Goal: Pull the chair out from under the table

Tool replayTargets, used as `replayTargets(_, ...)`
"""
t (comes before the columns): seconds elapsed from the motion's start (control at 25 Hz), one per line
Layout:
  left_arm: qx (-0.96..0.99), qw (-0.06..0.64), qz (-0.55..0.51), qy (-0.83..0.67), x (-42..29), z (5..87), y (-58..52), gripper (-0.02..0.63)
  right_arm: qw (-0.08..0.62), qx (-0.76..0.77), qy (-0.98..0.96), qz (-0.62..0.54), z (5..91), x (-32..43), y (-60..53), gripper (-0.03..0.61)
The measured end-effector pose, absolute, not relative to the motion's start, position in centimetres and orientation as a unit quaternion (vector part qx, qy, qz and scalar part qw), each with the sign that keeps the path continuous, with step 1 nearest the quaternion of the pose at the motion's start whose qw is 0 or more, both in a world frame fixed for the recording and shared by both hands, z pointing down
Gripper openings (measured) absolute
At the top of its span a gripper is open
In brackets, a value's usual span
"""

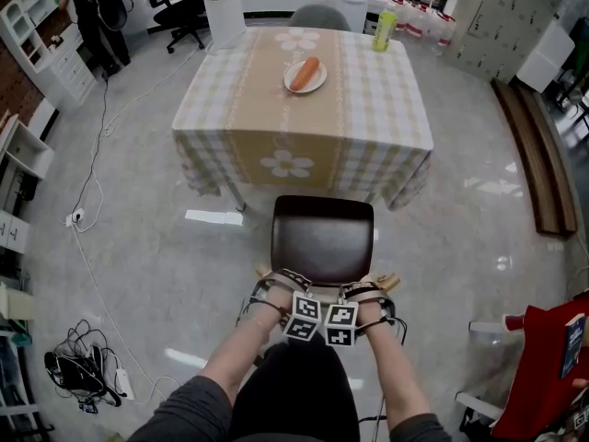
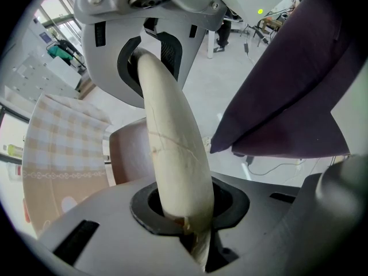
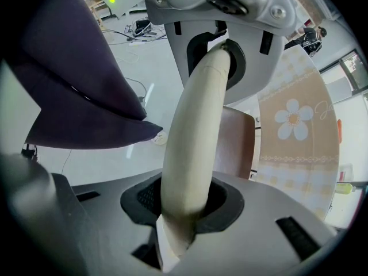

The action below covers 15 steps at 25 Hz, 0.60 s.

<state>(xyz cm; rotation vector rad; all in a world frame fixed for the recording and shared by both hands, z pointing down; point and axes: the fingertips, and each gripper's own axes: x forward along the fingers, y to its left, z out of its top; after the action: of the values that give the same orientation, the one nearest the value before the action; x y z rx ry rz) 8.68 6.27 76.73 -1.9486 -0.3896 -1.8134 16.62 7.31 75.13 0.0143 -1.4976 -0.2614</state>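
Observation:
A chair with a dark brown seat point(image 1: 322, 238) stands in front of the table point(image 1: 239, 109), its seat just clear of the tablecloth's edge. My left gripper point(image 1: 276, 291) and right gripper point(image 1: 373, 289) point down side by side at the chair's near edge. Each is shut on the pale wooden top rail of the backrest. In the left gripper view the rail point(image 2: 172, 148) runs between the jaws of that gripper point(image 2: 175, 128), with the seat point(image 2: 129, 151) behind it. The right gripper point(image 3: 198, 125) clamps the same rail point(image 3: 192, 154), beside the seat point(image 3: 237, 142).
On the checked cloth lie a plate with an orange food item point(image 1: 305, 75) and a green bottle point(image 1: 385, 29). A grey chair point(image 1: 318, 17) and a white bin point(image 1: 224, 15) stand beyond the table. Cables point(image 1: 83, 366) lie on the floor left, a red object point(image 1: 543, 376) right.

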Motion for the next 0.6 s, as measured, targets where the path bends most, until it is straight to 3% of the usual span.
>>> replayTargets(0.6,-0.705,0.227,-0.657,-0.144,8.3,77.3,8.8,0.083,0.726,0.006,-0.678,-0.117,75.7,16.3,9.9,0.104)
